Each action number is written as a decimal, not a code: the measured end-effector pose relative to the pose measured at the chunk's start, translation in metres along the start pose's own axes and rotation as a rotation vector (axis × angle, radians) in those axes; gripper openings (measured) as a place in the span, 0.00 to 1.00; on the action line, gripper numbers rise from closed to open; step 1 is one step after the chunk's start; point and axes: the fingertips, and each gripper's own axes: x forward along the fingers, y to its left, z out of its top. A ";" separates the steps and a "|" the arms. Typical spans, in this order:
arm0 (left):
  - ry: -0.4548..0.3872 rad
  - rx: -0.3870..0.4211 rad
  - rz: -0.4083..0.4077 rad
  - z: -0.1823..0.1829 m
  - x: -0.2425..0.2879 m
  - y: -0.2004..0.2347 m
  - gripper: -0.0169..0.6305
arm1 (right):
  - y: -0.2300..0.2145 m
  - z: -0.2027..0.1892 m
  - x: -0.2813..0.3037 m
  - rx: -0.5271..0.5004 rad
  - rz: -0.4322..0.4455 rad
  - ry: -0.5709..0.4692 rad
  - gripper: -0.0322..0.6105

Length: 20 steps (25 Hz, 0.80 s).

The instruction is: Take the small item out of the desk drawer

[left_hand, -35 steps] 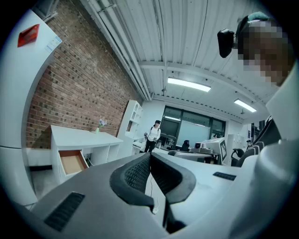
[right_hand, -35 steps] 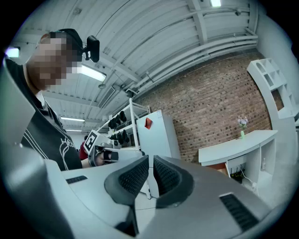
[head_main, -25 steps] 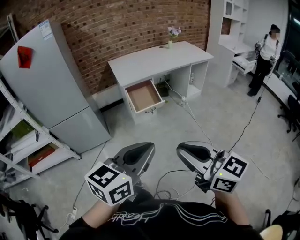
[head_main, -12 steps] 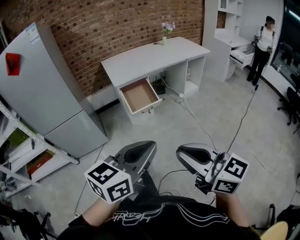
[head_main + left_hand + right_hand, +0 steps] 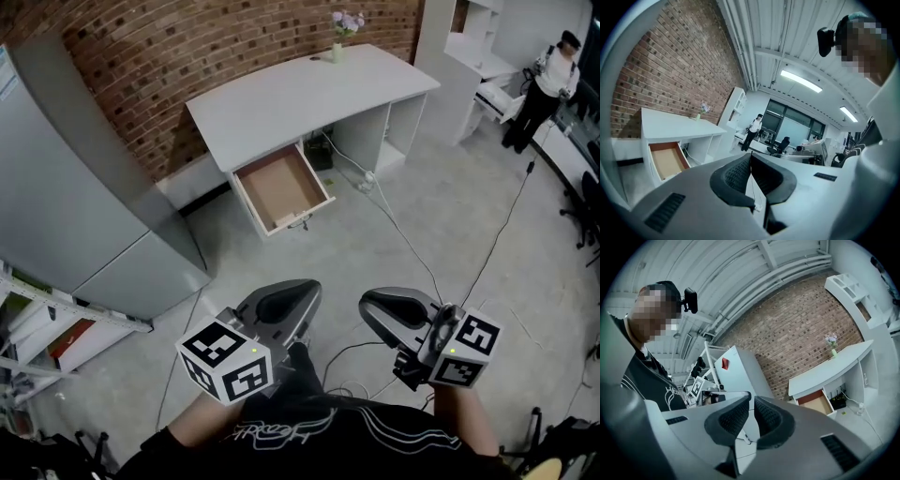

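Note:
A white desk [image 5: 281, 94] stands against the brick wall, and its drawer [image 5: 278, 187] is pulled open over the floor. The drawer's brown inside shows no small item from this distance. My left gripper [image 5: 309, 286] and right gripper [image 5: 367, 302] are held low in front of my body, far from the desk. Both are shut with nothing between the pads. In the left gripper view the jaws [image 5: 750, 155] meet, with the drawer [image 5: 668, 159] off to the left. In the right gripper view the gripper [image 5: 751, 398] points toward the fridge, with the drawer [image 5: 816, 403] at the right.
A grey fridge [image 5: 84, 187] stands left of the desk, with a metal rack [image 5: 56, 328] nearer me. Cables [image 5: 403, 244] run across the floor from under the desk. A white shelf unit [image 5: 469, 47] and a person [image 5: 553, 80] are at the far right. A flower vase [image 5: 337, 47] stands on the desk.
The desk and its open drawer have grown larger and nearer in the head view as I moved forward. Both grippers keep the same place and stay shut.

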 end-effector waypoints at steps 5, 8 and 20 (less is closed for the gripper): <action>0.076 -0.049 -0.033 0.025 0.058 0.107 0.06 | -0.098 0.020 0.077 0.070 -0.039 0.028 0.15; 0.127 -0.028 -0.046 0.031 0.084 0.172 0.06 | -0.147 0.031 0.128 0.145 -0.062 0.038 0.15; 0.302 0.056 -0.015 0.006 0.134 0.345 0.06 | -0.272 -0.010 0.226 0.200 -0.138 0.121 0.15</action>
